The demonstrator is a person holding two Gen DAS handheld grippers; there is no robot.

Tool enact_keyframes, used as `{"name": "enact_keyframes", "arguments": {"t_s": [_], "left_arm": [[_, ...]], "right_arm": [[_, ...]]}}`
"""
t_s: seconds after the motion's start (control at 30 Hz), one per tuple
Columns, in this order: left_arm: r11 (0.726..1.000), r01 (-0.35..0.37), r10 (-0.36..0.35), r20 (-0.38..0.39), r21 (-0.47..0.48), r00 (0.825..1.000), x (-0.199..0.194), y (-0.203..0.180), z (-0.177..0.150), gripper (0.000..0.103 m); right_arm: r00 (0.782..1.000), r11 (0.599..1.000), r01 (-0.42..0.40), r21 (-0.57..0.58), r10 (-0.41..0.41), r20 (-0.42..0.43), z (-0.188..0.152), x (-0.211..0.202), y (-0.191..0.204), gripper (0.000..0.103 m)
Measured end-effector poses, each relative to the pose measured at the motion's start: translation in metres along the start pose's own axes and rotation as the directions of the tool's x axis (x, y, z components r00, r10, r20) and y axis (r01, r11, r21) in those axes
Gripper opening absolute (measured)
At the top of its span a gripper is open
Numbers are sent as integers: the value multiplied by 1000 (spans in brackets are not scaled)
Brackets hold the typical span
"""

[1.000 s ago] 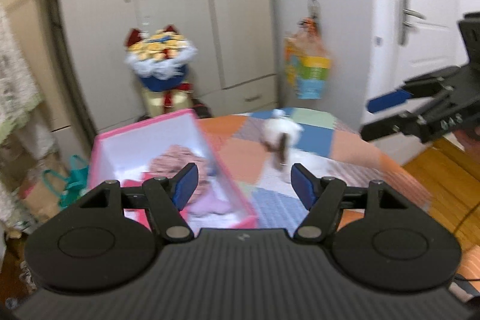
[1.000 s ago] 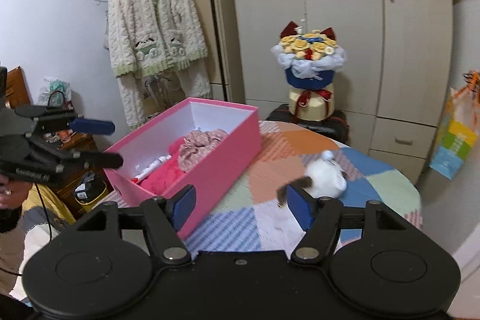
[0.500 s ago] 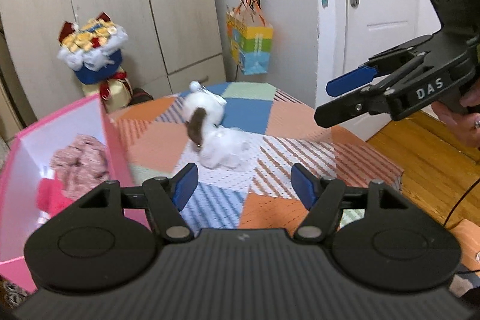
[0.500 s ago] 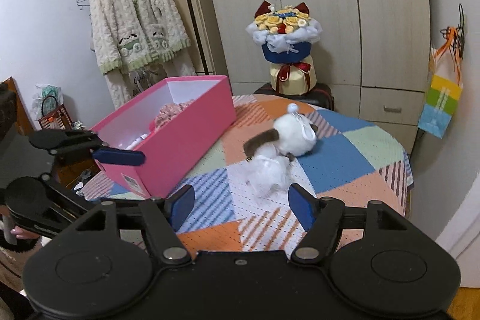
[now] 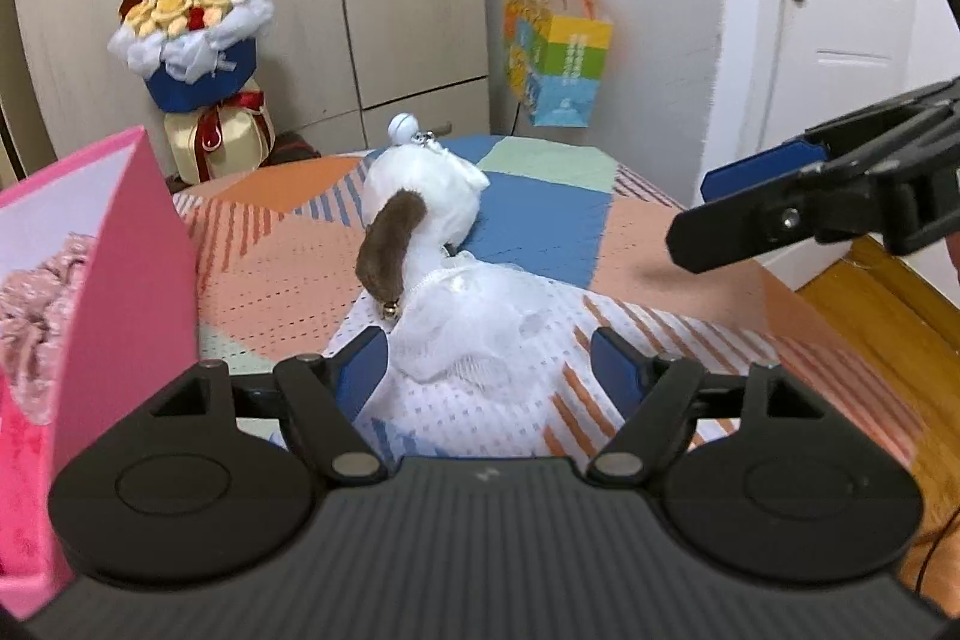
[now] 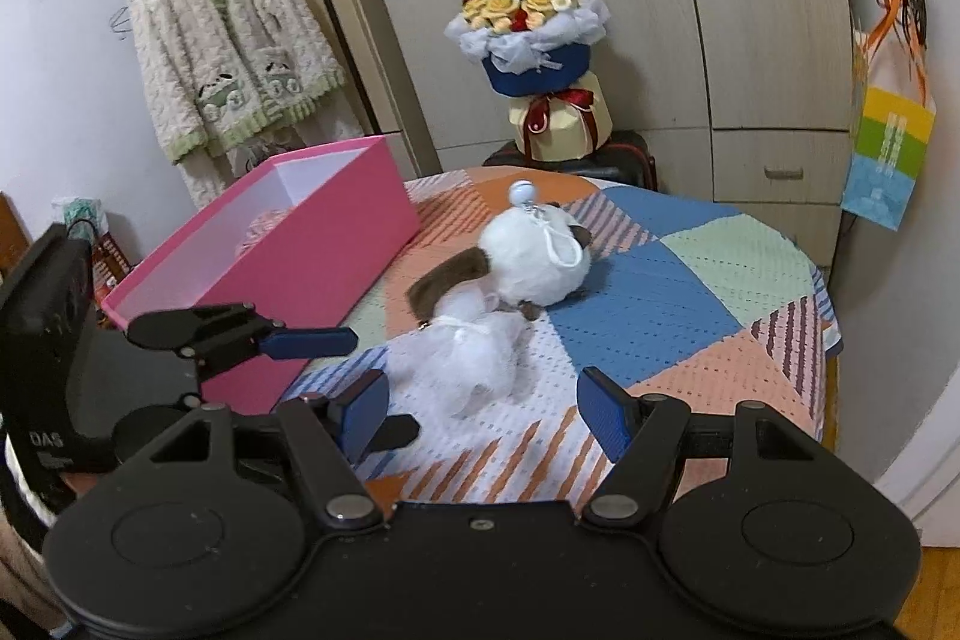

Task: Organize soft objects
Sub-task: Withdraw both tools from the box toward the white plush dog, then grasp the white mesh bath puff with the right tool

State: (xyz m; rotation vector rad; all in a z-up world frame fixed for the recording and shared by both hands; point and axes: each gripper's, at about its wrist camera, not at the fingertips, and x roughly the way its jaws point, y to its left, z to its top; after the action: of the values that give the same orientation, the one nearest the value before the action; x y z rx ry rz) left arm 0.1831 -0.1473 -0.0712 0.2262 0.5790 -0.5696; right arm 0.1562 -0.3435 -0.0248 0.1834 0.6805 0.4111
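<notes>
2 grippers closing in on a plush dog (image 5: pixel 429 244) on the table (image 5: pixel 540 214).

Left gripper (image 5: pixel 489 361) has just widened, its jaws apart and empty; right gripper (image 6: pixel 480 403) likewise gapes, holding nothing; pink box (image 6: pixel 324 244) beside.

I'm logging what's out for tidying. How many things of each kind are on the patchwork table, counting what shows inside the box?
Plush toys: 1, white dog with brown ears
Boxes: 1, pink box
Soft items showing in the box: 2, dusty-pink ruffled piece, bright pink fabric
Total: 4

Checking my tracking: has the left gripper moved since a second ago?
Yes. The left gripper has closed in on the plush dog, leaving the pink box at left.
</notes>
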Motion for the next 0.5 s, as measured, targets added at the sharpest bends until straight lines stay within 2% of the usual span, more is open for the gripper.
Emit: {"name": "enact_keyframes", "arguments": {"t_s": [0.17,0.5], "left_arm": [[998,-62,62,36,-9,997,22,3,5,80],[997,-67,66,-14,-44,998,57,9,1,80]], "right_arm": [[999,999,-22,41,23,-27,8,31,-16,74],[990,990,-91,112,102,-98,14,89,-27,74]]}}
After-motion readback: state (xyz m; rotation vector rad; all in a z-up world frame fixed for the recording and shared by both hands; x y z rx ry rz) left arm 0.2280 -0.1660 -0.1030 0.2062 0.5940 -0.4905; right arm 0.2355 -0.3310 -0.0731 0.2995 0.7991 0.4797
